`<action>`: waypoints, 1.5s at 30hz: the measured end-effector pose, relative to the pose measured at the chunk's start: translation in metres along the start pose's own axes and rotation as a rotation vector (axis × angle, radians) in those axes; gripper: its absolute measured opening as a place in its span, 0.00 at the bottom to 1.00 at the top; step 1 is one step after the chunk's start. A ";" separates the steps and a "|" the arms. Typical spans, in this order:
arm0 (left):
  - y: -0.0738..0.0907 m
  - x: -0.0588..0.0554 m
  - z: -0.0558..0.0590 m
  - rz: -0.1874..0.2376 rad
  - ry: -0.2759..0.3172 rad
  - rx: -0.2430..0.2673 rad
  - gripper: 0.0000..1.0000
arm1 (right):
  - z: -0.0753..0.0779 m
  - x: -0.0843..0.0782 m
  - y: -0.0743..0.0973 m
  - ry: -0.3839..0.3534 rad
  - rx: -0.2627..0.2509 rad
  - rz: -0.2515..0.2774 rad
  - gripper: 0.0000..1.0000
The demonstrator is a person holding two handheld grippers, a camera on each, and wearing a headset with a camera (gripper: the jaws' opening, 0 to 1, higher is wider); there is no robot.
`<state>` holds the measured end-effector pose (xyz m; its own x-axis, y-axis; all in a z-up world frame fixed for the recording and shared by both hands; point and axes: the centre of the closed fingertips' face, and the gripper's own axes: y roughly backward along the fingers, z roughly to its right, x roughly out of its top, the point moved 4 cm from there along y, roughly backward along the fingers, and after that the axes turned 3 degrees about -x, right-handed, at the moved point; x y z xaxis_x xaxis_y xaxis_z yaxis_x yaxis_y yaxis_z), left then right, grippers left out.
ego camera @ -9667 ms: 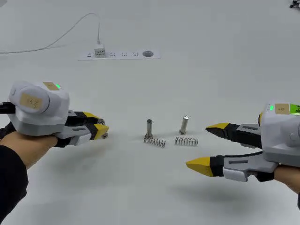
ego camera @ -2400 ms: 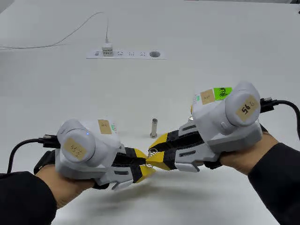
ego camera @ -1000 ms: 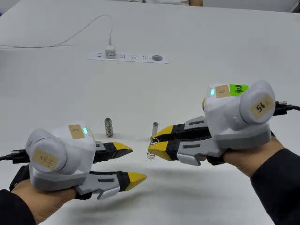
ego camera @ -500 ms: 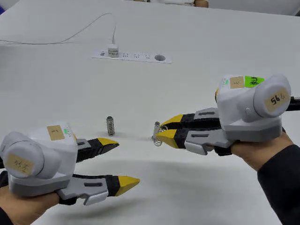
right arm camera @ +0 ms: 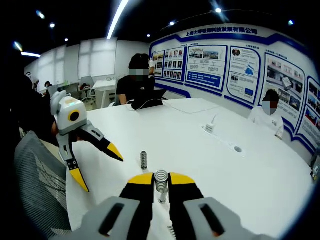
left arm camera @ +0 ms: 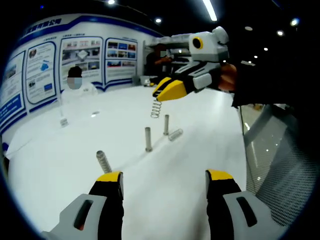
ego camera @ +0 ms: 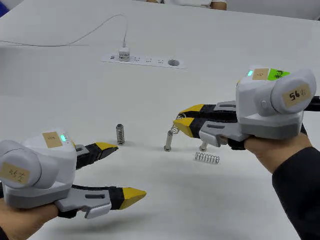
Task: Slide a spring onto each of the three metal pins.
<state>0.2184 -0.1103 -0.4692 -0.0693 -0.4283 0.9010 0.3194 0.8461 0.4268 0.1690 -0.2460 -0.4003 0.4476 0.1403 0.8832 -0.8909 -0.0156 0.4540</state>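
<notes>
The right tool (ego camera: 181, 119) pinches a spring (ego camera: 174, 129), now raised from beside the middle pin (ego camera: 168, 141) to hang just over its tip, so threading looks next. The left tool (ego camera: 126, 169) is spread, drawn back. One loaded pin (ego camera: 119, 126) stands nearby; a loose spring (ego camera: 207, 158) lies on the desk (ego camera: 225, 60).

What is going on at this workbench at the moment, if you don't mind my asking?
A person holds a gripper in each hand and is fitting springs onto three metal pins. The right gripper is shut on a spring, held close to the top of the bare middle pin. The left-hand pin already wears its spring. The third pin is bare, with a loose spring lying on the table beside it. The left gripper is open and holds nothing.
</notes>
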 end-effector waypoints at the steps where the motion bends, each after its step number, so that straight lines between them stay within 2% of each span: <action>1: 0.001 0.000 0.000 0.004 0.004 0.002 0.68 | 0.001 -0.001 -0.002 -0.006 0.001 -0.002 0.12; 11: 0.007 -0.001 -0.005 0.028 0.034 0.032 0.68 | 0.004 -0.007 -0.015 -0.016 -0.004 -0.030 0.12; 21: 0.010 -0.002 -0.005 0.047 0.053 0.046 0.69 | 0.005 -0.013 -0.020 -0.033 -0.005 -0.056 0.12; 32: 0.011 0.000 -0.004 0.066 0.057 0.040 0.70 | 0.004 -0.016 -0.022 -0.042 -0.002 -0.065 0.12; 45: 0.010 -0.002 -0.006 0.069 0.073 0.032 0.69 | 0.007 -0.025 -0.030 -0.074 0.006 -0.073 0.12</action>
<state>0.2272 -0.1029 -0.4673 0.0218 -0.3895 0.9208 0.2909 0.8836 0.3669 0.1851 -0.2557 -0.4348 0.5158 0.0680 0.8540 -0.8554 -0.0136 0.5177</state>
